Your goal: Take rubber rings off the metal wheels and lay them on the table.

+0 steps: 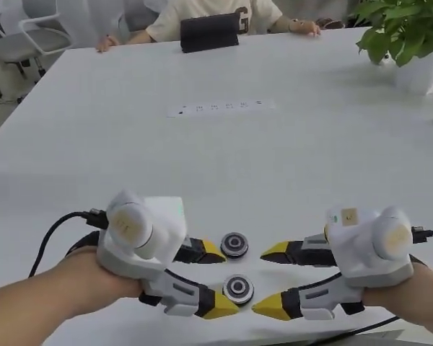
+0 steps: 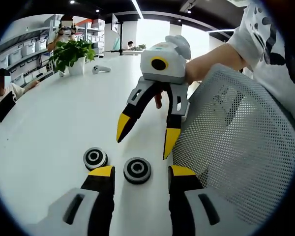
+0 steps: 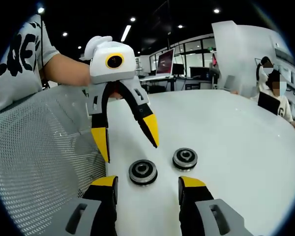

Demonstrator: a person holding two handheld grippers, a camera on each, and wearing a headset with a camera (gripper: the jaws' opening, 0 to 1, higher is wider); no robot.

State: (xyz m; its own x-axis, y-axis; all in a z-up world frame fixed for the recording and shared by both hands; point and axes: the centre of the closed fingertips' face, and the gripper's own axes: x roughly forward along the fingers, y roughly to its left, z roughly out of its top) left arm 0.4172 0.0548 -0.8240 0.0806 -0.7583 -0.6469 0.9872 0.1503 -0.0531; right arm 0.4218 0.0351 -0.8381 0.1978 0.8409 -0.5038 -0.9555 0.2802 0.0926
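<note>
Your left gripper [image 1: 218, 280] has its jaws spread wide and grasps nothing. The right gripper [image 1: 267, 280] faces it tip to tip, equally spread and equally empty. Both hover low over the table [image 1: 224, 166].

The two wheels lie flat between the four yellow tips. The near wheel [image 1: 238, 290] sits between the lower pair of tips. In the left gripper view it lies just ahead of your own jaws and roughly centred between them. The far wheel [image 1: 234, 245] sits just beyond it, between the upper pair of tips, and the two wheels are near each other but apart. No jaw touches either one.

Each wheel shows a bright metal hub inside a dark outer band, which I take to be the rubber ring [image 3: 132, 173]. Both rings look to be on their wheels, so nothing has come off yet.

Expect the wheels to be stiff and dense for their size. They will probably skate on this smooth tabletop if you push them from one side only. The ring should be soft, stretchy and grippy, but I cannot tell how tightly it seats.

I would clamp one gripper across the metal body of the near wheel to pin it. Then pinch the outer edge of the band with one tip of the other gripper and peel it over the rim. Pulling straight is likely to drag the whole wheel along.
</note>
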